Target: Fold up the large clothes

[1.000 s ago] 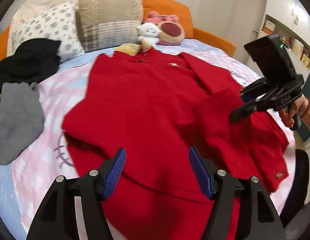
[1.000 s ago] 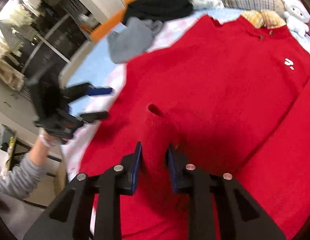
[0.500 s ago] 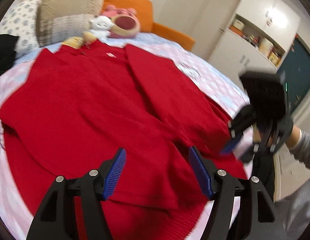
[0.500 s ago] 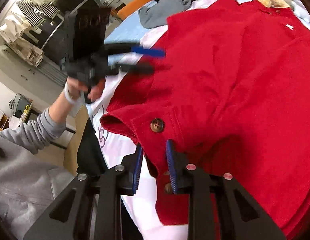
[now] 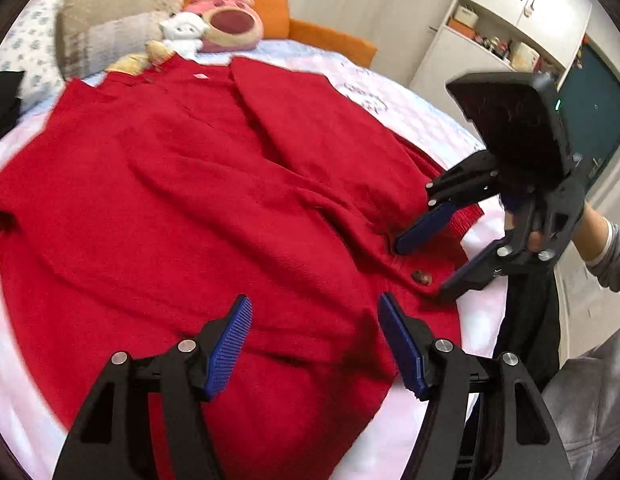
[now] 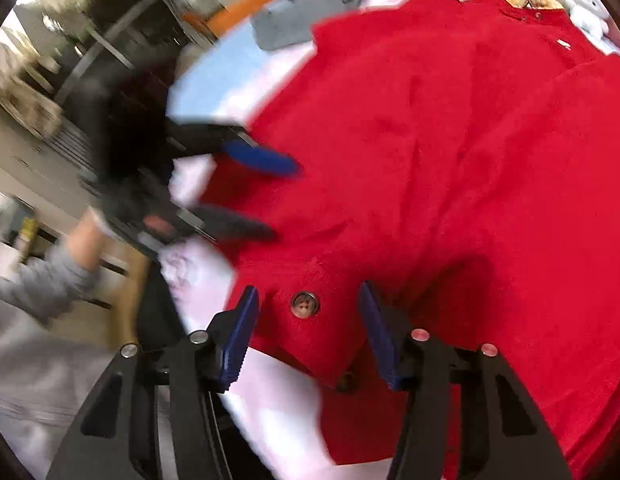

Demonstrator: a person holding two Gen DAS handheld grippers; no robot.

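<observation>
Red sweater [image 5: 182, 200] lies flat on the bed [image 5: 389, 96], filling mid-frame. Right gripper [image 6: 308, 334], lower centre, gapes wide around the buttoned cuff [image 6: 306, 304], holding nothing. Left gripper [image 5: 315, 344] likewise spread, empty, apparently poised for the hem.

Left gripper [image 6: 270, 200]: motion-blurred in the right wrist view.
Red cardigan [image 6: 449, 168]: hem cut off by the lower edge.

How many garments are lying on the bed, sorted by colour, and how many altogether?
Red: 1, the red cardigan
Grey: 1, the grey garment
Black: 1, the black garment
Total: 3
</observation>
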